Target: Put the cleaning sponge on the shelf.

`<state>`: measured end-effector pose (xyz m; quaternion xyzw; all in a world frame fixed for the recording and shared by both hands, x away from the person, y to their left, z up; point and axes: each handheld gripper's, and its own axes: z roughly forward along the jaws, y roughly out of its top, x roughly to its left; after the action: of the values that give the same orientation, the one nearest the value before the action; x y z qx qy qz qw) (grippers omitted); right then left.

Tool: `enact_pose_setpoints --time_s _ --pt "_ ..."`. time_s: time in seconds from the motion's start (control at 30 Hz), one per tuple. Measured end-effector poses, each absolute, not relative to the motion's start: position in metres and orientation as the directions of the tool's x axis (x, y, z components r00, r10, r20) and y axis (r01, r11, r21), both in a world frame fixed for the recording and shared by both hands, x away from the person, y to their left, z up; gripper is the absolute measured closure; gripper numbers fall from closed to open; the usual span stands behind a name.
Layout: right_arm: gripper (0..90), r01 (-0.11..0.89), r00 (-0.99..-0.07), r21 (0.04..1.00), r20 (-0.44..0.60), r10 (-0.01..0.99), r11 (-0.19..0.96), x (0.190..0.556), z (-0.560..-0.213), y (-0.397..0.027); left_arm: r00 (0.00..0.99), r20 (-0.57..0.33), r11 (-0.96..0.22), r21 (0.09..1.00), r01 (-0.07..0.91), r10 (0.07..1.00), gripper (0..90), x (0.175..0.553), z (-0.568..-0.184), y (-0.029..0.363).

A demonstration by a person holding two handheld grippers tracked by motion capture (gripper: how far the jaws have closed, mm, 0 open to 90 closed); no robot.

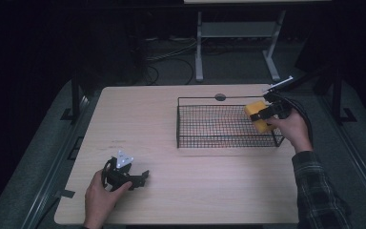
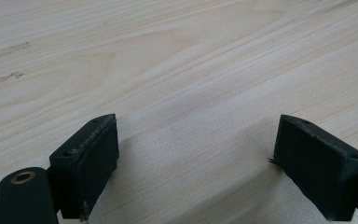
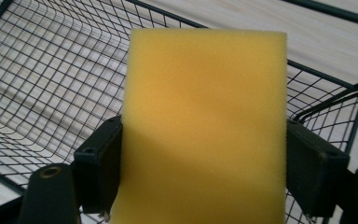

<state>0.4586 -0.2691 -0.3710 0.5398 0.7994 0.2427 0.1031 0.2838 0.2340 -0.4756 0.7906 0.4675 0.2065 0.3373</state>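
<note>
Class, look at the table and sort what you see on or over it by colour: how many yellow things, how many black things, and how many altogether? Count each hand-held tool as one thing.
Yellow: 1, the sponge, gripped in the right tool over the basket.
Black: 3, the wire basket, the right tool and the left tool, which is open and holds nothing.
Total: 4

Yellow sponge (image 3: 205, 126); black wire basket (image 1: 219, 125); plaid sleeve (image 1: 320, 191).

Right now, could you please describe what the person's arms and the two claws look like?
Both claws are black. The left claw carries a grey three-cornered plate on top, and its jaws are thick black blocks with screw holes. A black cable loops from the right claw. The right arm wears a dark plaid sleeve.
</note>
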Motion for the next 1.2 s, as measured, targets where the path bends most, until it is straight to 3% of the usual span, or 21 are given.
enact_pose_setpoints --time_s 1.2 --pt "21.3 0.856 -0.381 0.422 0.126 0.916 0.298 0.47 -0.41 -0.265 0.478 0.011 -0.336 0.726 0.6 0.878 13.2 0.284 -0.476 0.234"
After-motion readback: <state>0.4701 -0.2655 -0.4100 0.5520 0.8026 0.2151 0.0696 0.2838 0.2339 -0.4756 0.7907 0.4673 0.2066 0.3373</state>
